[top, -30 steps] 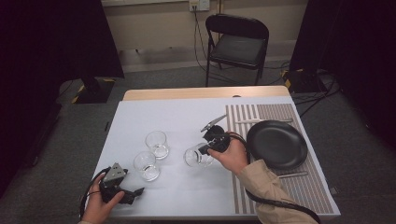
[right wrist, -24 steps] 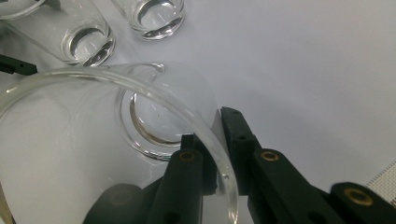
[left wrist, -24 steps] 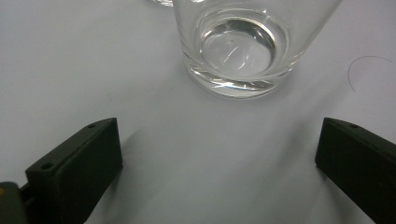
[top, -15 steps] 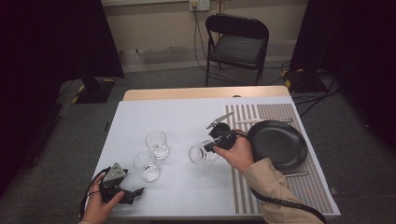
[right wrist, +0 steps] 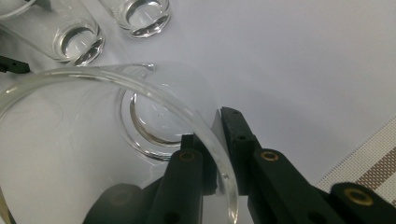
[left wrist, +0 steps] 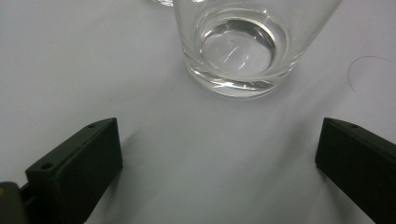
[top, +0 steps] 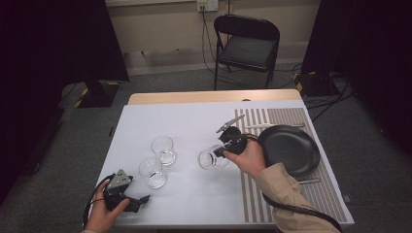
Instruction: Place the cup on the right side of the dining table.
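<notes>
The place looks like a recording studio or lab room set up for tabletop work. Black curtains (top: 58, 43) hang at 10 and 2 o'clock, grey carpet (top: 379, 160) covers the floor, and cables (top: 335, 92) trail from a wall outlet (top: 208, 5) at 12 o'clock behind a black folding metal chair (top: 247, 46).

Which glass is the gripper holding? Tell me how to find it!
Start at the black plate on the striped mat. Just left of it, the right gripper pinches the rim of a clear glass. That glass is tilted, while the two other glasses farther left stand upright and untouched.
</notes>
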`<control>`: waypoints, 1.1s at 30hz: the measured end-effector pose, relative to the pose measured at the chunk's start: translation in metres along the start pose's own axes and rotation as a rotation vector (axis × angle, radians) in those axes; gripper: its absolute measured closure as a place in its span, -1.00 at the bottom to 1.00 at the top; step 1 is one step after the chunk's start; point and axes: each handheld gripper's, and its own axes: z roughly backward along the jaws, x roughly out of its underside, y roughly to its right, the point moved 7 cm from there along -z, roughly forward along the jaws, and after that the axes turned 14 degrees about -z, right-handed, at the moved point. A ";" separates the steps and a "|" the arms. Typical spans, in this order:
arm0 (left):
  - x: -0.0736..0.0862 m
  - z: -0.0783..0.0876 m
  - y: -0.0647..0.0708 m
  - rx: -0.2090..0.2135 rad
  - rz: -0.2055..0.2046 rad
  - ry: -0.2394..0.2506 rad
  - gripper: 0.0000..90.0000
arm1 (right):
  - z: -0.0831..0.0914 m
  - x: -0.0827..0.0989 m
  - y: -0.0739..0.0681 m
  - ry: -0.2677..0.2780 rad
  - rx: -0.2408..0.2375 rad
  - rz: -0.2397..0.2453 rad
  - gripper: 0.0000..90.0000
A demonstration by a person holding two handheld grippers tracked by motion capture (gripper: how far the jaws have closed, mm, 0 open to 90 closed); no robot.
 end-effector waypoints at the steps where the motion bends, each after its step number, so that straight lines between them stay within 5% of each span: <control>1: 0.000 0.000 0.000 0.001 0.005 0.003 -1.00 | 0.000 0.000 0.000 -0.002 -0.001 -0.003 0.89; 33: 0.000 0.000 0.000 0.003 0.007 0.001 -1.00 | 0.000 -0.004 0.005 0.010 0.007 -0.021 0.89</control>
